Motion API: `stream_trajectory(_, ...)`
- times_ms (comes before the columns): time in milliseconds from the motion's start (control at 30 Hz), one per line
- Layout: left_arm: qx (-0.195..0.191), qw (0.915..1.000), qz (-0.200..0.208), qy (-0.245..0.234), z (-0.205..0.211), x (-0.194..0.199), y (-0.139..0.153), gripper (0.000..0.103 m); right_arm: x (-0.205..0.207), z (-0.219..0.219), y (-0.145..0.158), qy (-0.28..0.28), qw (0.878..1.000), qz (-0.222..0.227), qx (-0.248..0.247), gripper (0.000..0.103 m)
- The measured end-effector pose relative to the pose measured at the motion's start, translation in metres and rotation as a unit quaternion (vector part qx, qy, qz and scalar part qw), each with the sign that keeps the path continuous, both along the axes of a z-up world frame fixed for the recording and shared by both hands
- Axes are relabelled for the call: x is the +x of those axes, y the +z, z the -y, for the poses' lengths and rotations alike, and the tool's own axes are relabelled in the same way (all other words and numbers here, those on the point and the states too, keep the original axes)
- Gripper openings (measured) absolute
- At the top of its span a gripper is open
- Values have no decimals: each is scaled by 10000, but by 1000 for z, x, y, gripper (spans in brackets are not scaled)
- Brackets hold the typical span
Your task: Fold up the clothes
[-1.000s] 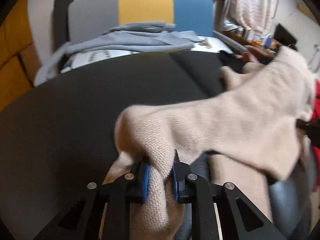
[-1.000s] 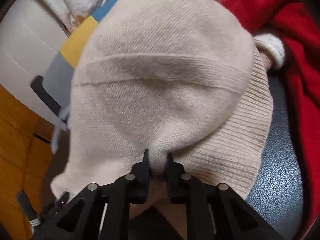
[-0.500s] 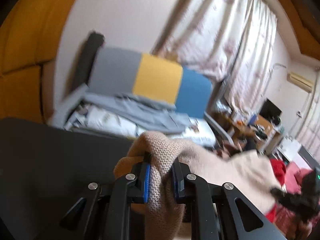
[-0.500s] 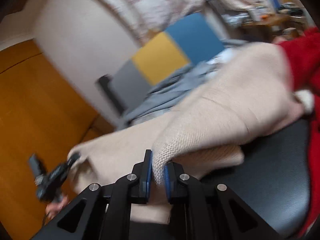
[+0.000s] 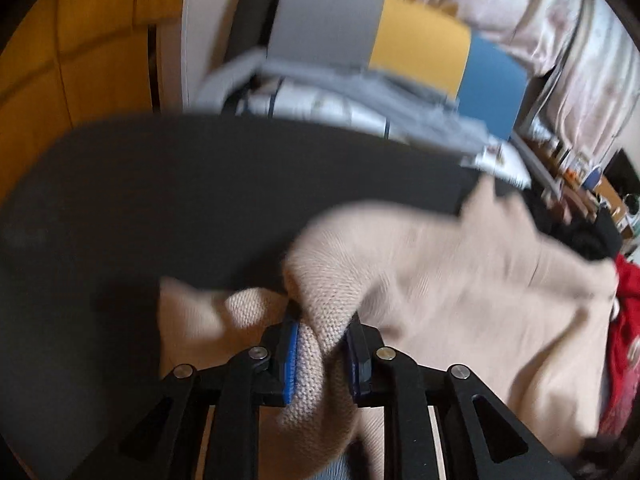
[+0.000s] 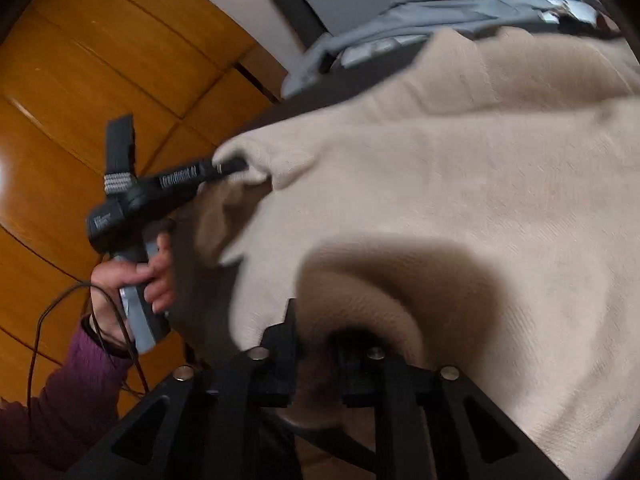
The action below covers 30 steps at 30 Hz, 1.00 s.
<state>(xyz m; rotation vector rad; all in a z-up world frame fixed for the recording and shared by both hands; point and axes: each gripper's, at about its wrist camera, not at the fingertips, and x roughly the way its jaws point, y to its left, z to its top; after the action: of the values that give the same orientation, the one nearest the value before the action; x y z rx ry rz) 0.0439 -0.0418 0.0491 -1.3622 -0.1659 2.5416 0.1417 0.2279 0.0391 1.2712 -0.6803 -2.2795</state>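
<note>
Left wrist view: beige knit sweater (image 5: 460, 280) lay spread over the dark bench (image 5: 200, 184), trailing from near centre toward the right, where a red garment (image 5: 628, 300) sat at the edge. Left tongs (image 5: 322, 354) had a bunched fold of the knit between their blue pads (image 5: 291, 364), jaws easing apart but fabric still filling the gap. Far side: a chair (image 5: 400, 40) with grey, yellow and blue panels, grey clothing (image 5: 380, 92) heaped on it, curtains (image 5: 560, 40) at far right. Right wrist view alone showed the left tongs from outside, pinching a sweater corner at left, gripped by a hand (image 6: 132, 280) in a purple sleeve (image 6: 68, 392), with wooden panelling (image 6: 80, 80) behind. Right tongs (image 6: 316, 354) were opening; sweater draped over and between the jaws, in shadow, and pad contact could not be told.
</note>
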Motion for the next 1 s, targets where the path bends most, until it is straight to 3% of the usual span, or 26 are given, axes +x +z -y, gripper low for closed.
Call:
stream_trajectory(100, 462, 9986, 180, 158, 8, 20, -6, 21, 2, -44, 43, -416, 9965, -623, 368, 24)
stream_trajectory(167, 635, 9977, -86, 214, 10, 32, 13, 25, -3, -79, 77, -851, 9870, -1083, 826, 32)
stream_trajectory(233, 673, 9963, -526, 114, 1, 44, 40, 40, -27, -118, 100, -1390, 9705, -1242, 1527, 37)
stream_trajectory(333, 569, 9934, -952, -279, -30, 54, 61, 66, -88, -171, 110, -1853, 9503, -850, 2352, 39)
stream_trajectory(433, 376, 9900, -1101, -797, -69, 56, 66, 68, -142, -200, 78, -1632, 9245, 224, 3437, 41)
stream_trajectory(500, 166, 9889, -955, -1123, -104, 51, 53, 68, -168, -209, 52, -1345, 9126, 627, 3809, 40)
stream_trajectory(567, 57, 9892, -636, -1322, -128, 43, 30, 67, -184, -214, 27, -1175, 9022, 916, 4047, 31)
stream_trajectory(633, -265, 9905, -270, -1324, -142, 34, 4, 57, -181, -220, 10, -1179, 8916, 1157, 4216, 28)
stream_trajectory(700, -559, 9898, -14, -1314, -149, 29, -18, 52, -172, -240, 13, -1383, 8948, 1202, 4071, 25)
stream_trajectory(867, -1067, 9813, -365, -1557, -142, 49, -20, 54, -156, -281, 16, -1946, 8892, 1290, 3934, 23)
stream_trajectory(1000, -1138, 9802, -393, -1574, -125, 59, -22, 54, -150, -293, 13, -2356, 8737, 1299, 4052, 23)
